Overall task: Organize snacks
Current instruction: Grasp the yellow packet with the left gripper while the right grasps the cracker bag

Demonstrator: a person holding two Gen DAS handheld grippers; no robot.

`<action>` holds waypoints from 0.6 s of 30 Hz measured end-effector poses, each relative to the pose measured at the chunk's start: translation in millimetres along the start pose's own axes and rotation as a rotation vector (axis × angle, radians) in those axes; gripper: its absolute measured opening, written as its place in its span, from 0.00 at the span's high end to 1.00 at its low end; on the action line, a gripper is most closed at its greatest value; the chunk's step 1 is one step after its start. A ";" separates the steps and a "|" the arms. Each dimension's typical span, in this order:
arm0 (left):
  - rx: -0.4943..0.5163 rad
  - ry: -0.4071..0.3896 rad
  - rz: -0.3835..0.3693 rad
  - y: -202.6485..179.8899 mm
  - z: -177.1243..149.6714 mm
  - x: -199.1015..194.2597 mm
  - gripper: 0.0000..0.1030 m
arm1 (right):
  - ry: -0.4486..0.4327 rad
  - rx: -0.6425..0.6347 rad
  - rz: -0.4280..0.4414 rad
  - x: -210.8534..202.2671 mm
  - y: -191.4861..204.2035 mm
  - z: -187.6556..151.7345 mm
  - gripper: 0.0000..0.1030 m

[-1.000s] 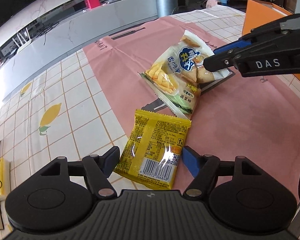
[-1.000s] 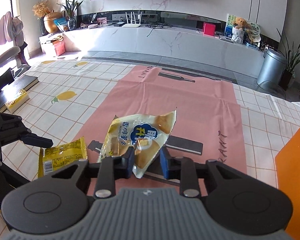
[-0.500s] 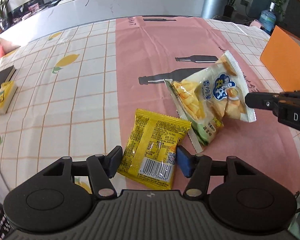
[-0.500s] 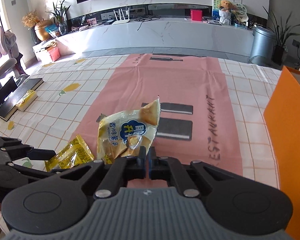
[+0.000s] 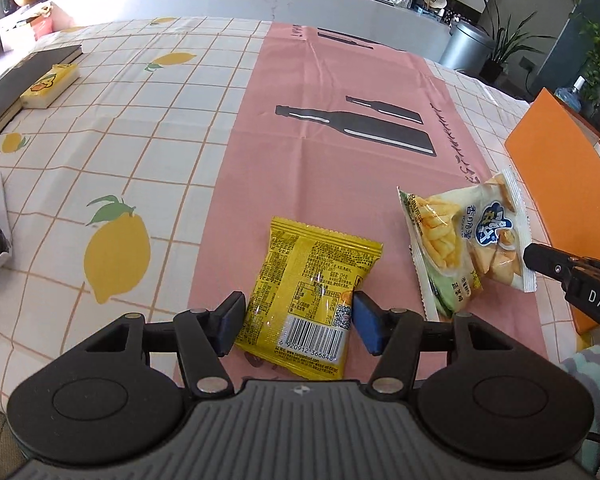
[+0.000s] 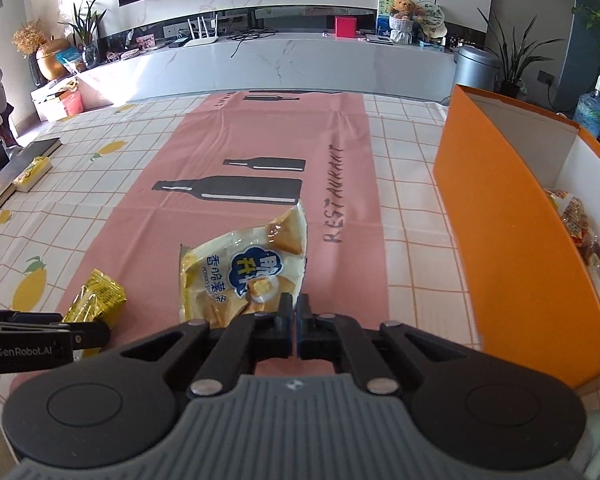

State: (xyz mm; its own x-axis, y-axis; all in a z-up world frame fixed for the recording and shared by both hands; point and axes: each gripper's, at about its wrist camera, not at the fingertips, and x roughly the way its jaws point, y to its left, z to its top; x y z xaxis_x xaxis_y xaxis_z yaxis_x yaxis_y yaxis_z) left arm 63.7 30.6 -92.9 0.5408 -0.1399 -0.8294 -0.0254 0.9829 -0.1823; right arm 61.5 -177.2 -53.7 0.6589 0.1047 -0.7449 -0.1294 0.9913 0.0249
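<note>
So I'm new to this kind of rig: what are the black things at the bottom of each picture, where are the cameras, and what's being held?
No robot here: a person holds a two-finger gripper in each hand, and a fisheye camera on each looks along its fingers. In the left-hand view, the left gripper pinches a yellow snack packet by its sides. In the right-hand view, the right gripper is shut on the edge of a chips bag. Each gripper also shows at the edge of the other's picture. Below is a table with a pink and lemon-print cloth. At the right stands an orange box with some snacks already inside.
</note>
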 end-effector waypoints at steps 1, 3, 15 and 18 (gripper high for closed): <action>0.002 -0.006 0.005 -2.3 -2.1 -0.5 0.36 | -0.009 -0.012 -0.012 -1.7 0.7 -3.1 1.00; 0.008 -0.016 0.020 -5.6 -3.6 -0.4 0.36 | -0.038 -0.033 -0.040 -6.0 2.6 -6.9 0.97; 0.123 -0.064 0.084 -12.3 -12.2 8.4 0.26 | -0.184 -0.164 0.016 0.5 41.1 0.0 0.30; 0.130 -0.063 0.082 -12.2 -9.3 10.2 0.24 | -0.150 -0.208 -0.001 16.1 47.6 -0.4 0.23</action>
State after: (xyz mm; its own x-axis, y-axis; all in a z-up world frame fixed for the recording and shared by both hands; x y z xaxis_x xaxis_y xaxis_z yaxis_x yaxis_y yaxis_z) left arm 61.7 16.1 -104.1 0.5930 -0.0552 -0.8033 0.0358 0.9985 -0.0422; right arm 65.6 -128.4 -64.8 0.7596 0.1296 -0.6374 -0.2680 0.9552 -0.1252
